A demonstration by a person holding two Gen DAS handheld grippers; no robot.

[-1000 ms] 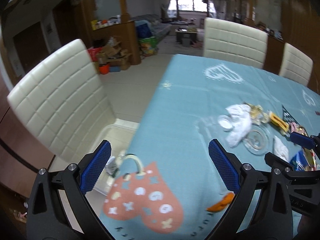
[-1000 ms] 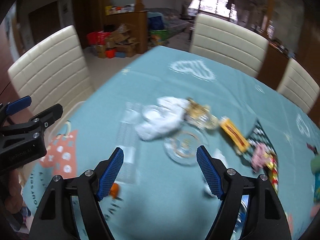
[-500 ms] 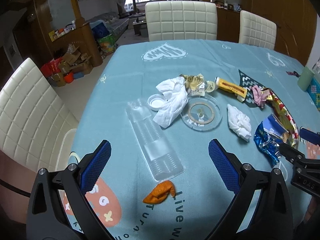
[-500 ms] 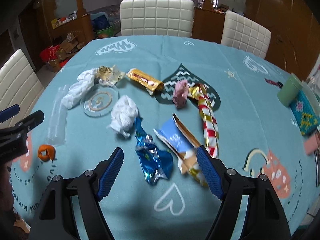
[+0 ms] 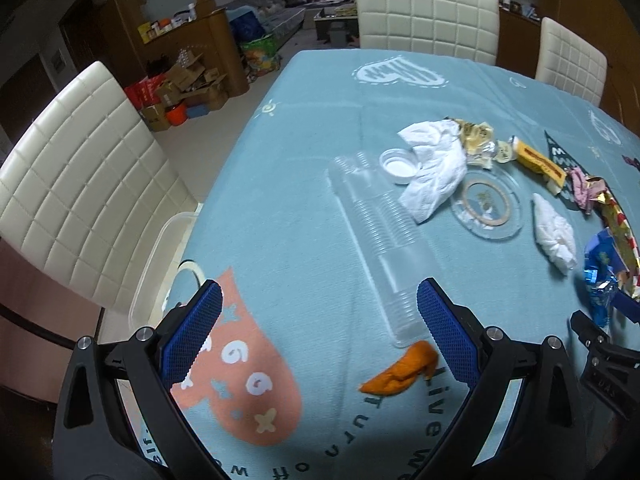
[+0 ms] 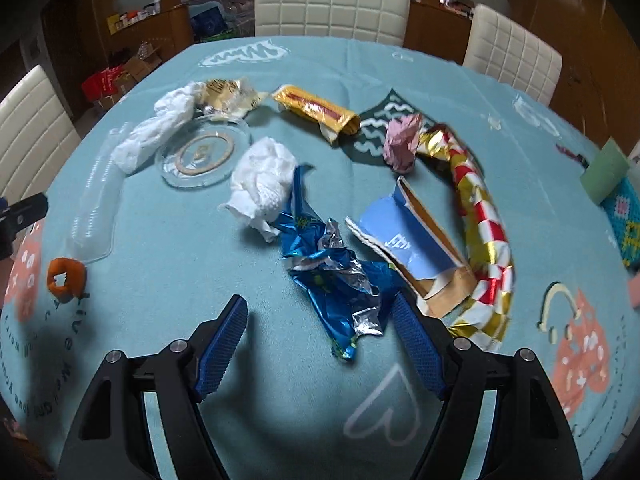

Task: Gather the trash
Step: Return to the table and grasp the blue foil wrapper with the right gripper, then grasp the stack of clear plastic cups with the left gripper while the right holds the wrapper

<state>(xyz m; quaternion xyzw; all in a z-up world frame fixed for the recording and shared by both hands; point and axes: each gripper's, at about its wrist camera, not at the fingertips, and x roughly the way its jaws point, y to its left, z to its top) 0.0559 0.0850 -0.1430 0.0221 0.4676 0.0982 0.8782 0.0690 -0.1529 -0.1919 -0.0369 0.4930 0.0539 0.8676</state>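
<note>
Right claw (image 6: 320, 344): jaws spread but closing, tilted steeply down over the bench; the tail of the crumpled blue foil wrapper (image 6: 336, 276) lies between the pads, which do not yet press on it.
Left claw (image 5: 320, 334): jaws spread wide and empty, also pointed steeply down at the near bench edge.
Orange scrap (image 5: 400, 374): just ahead of the left claw, nearer its right pad, touching the end of the clear plastic sleeve (image 5: 384, 240).
Risk, right side: the foil is thin and springy, so a pinch on its loose tail alone may slip off, or only drag it across the cloth.
Risk, neighbours: the white tissue wad (image 6: 264, 184) touches the wrapper's far end and the torn blue carton (image 6: 404, 236) lies just beside the right pad; closing off-centre could snag either.
Risk, left side: the scrap sits off-centre, so a closing pad may push it aside or catch the sleeve.
Bench (image 5: 304, 160): teal cloth carrying more litter farther out, including a glass dish (image 5: 486, 202), a white cap (image 5: 400, 165) and a gold-and-red foil strip (image 6: 484, 220).
Clear bin (image 5: 160, 248): on the chair seat off the bench's left edge, probably the drop place.
</note>
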